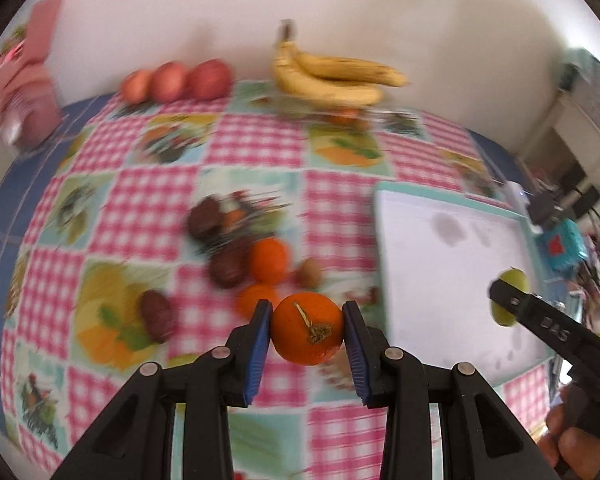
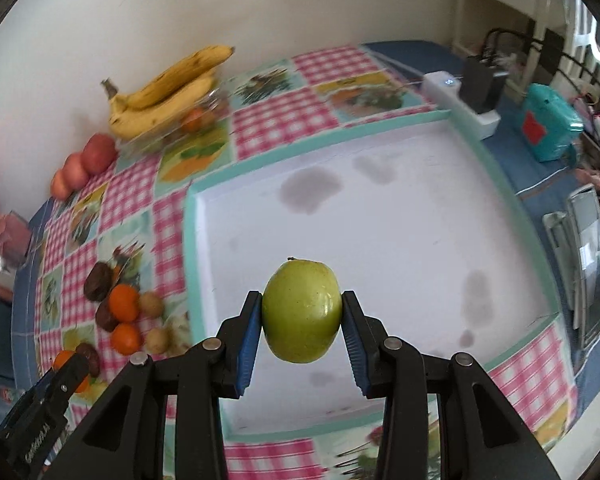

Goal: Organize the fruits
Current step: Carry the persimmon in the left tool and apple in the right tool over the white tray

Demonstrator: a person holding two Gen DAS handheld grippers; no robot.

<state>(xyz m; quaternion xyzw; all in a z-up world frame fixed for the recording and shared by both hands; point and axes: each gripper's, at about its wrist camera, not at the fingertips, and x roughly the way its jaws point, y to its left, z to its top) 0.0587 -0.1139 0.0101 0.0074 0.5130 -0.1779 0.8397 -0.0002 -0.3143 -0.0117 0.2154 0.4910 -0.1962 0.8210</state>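
My left gripper (image 1: 306, 330) is shut on an orange (image 1: 307, 327), held above the checked tablecloth (image 1: 260, 148). My right gripper (image 2: 302, 312) is shut on a green apple (image 2: 301, 311), held over the white tray (image 2: 380, 240) with a teal rim. The right gripper also shows in the left wrist view (image 1: 508, 300) over the tray's (image 1: 440, 260) right side. On the cloth lie two oranges (image 1: 269, 260), several dark brown fruits (image 1: 205, 217) and a small brown one (image 1: 310, 273). At the back stand three red apples (image 1: 172, 82) and a bunch of bananas (image 1: 332, 76).
A pink pack (image 1: 24, 92) stands at the far left. A teal box (image 2: 548, 124), a white device (image 2: 460, 96) and a tablet-like thing (image 2: 588, 264) lie right of the tray. The wall runs close behind the table.
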